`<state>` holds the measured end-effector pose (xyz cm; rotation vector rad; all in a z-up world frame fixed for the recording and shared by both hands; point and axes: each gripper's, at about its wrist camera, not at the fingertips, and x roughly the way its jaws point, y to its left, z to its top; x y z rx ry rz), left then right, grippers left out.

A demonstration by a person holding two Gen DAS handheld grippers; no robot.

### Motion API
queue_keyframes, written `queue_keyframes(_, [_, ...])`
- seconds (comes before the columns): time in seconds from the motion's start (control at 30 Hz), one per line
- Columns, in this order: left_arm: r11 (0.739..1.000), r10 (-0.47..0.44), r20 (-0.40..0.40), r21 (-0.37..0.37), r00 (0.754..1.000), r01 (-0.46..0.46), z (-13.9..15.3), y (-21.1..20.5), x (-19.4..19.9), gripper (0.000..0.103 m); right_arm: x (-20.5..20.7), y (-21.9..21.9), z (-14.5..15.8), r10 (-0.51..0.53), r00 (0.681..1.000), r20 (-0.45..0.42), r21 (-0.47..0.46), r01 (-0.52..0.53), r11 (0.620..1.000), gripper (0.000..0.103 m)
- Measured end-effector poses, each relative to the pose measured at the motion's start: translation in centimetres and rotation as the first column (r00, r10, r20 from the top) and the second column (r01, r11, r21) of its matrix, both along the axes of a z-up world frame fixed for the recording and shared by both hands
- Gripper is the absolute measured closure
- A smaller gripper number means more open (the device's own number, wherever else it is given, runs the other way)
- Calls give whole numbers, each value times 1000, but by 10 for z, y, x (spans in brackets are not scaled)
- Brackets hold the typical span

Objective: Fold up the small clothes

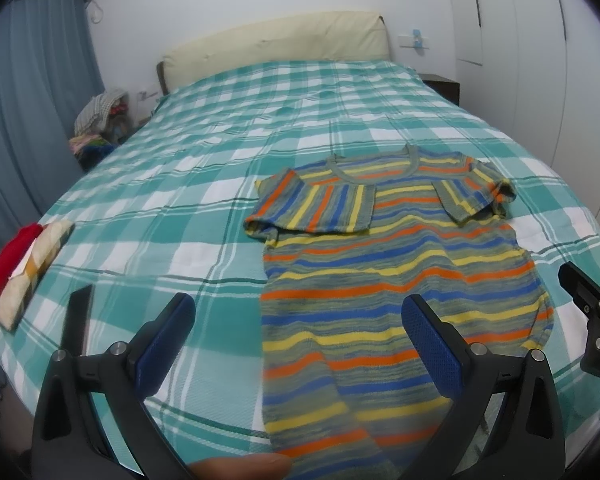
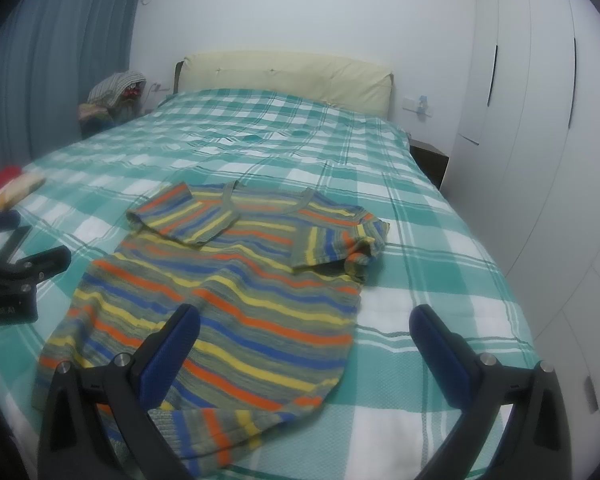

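A small striped knit top (image 1: 396, 264) in yellow, orange, blue and grey lies flat on the green checked bed (image 1: 204, 152), collar toward the headboard, both short sleeves folded in over the chest. It also shows in the right wrist view (image 2: 236, 296). My left gripper (image 1: 298, 316) is open and empty, hovering above the top's lower left part. My right gripper (image 2: 304, 324) is open and empty, above the top's lower right edge. Part of the right gripper shows at the left wrist view's right edge (image 1: 592, 300), and part of the left gripper at the right wrist view's left edge (image 2: 20, 276).
A folded pile with a red cloth on top (image 1: 24, 268) lies at the bed's left edge. A cream headboard (image 1: 276, 48) stands at the far end. A heap of laundry (image 1: 100, 120) sits beside the bed on the left. White wardrobe doors (image 2: 540, 120) line the right.
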<state>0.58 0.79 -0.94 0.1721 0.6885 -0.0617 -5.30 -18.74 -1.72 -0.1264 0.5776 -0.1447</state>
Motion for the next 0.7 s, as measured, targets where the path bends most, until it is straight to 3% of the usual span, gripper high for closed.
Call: queue_keyframes(0.7, [1000, 1, -3, 5, 1000, -1, -2, 0, 1, 0, 0, 1, 0, 1, 1000, -1, -5, -1, 1000, 0])
